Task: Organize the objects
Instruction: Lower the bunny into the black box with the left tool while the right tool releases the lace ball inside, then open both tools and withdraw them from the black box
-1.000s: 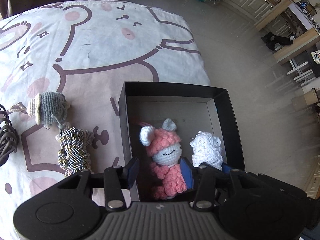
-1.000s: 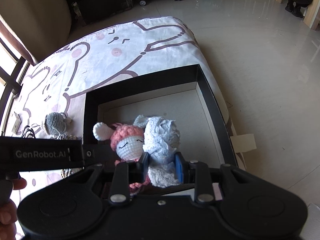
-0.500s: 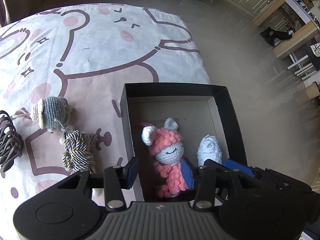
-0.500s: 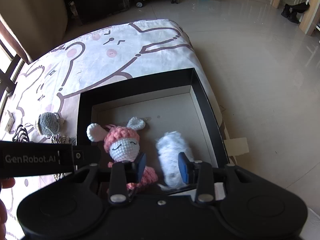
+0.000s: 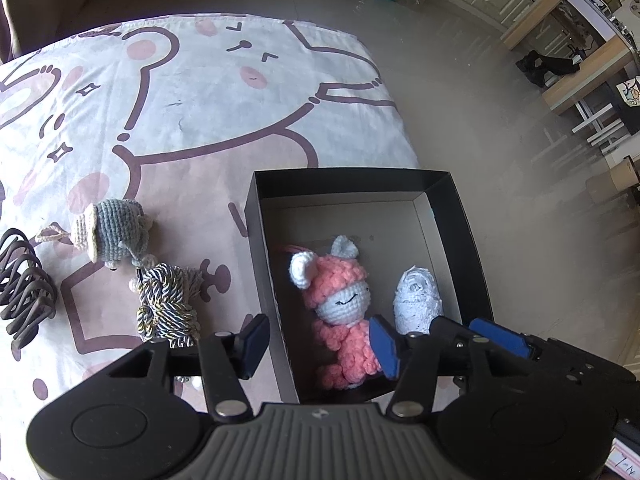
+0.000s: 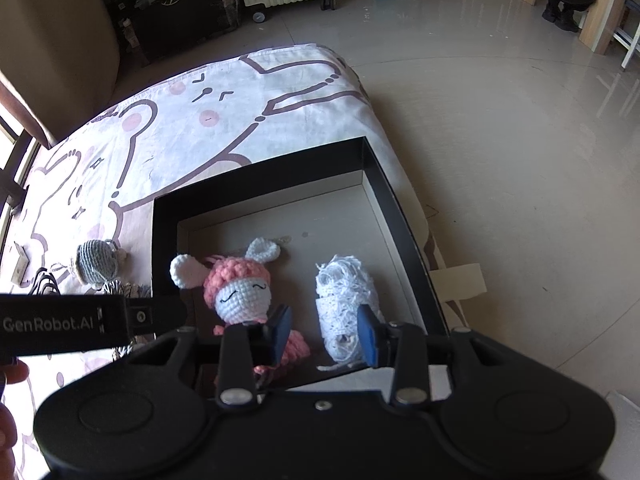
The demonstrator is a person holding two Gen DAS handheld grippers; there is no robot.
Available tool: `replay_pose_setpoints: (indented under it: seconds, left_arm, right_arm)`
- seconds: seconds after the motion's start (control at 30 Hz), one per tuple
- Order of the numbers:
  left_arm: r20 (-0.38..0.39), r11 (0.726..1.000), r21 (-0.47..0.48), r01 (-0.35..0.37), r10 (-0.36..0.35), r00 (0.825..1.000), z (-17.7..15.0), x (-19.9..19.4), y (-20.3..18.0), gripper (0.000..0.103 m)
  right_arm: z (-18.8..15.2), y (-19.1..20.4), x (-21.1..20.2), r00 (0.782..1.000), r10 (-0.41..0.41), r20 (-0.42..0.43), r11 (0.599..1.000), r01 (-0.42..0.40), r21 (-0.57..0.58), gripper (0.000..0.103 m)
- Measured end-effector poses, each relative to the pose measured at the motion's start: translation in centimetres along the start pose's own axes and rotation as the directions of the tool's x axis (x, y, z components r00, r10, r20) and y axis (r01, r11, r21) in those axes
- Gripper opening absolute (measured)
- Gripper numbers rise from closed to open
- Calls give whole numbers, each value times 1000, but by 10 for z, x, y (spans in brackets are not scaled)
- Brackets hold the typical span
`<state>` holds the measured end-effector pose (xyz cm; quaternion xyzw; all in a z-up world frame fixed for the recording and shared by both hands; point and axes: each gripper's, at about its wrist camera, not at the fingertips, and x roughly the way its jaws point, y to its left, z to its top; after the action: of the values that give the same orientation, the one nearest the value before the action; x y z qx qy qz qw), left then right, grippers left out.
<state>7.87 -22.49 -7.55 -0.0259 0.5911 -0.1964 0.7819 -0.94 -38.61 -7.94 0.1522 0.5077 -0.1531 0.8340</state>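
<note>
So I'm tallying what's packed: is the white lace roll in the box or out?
In. The white lace roll lies on the black box floor, beside the pink doll.

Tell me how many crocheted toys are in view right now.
2: a pink doll lying inside the black box, and a grey one outside it on the sheet. Others may be hidden.

Box: black box (image 5: 460, 216) on the cartoon-print sheet (image 5: 192, 120), open.
Inside: pink crochet doll (image 5: 340, 304) beside the white lace roll (image 5: 416, 300).
Outside: grey crochet toy (image 5: 112, 232), twisted cord bundle (image 5: 168, 304), dark hair claw (image 5: 24, 288).
Left hand-held gripper (image 5: 318, 340): jaws opening, doll's body between them, left finger outside the box wall.
</note>
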Motion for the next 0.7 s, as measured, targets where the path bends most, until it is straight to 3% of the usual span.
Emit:
replay_pose_setpoints:
  seconds: [0.37, 0.7]
  left_arm:
    - [18, 994, 79, -80, 79, 997, -7, -10, -5, 69]
    - [45, 983, 106, -150, 146, 988, -11, -21, 6, 90]
  right_arm:
    - [0, -9, -25, 998, -41, 44, 999, 40, 37, 47]
    - [-5, -5, -39, 994, -78, 70, 996, 76, 40, 69]
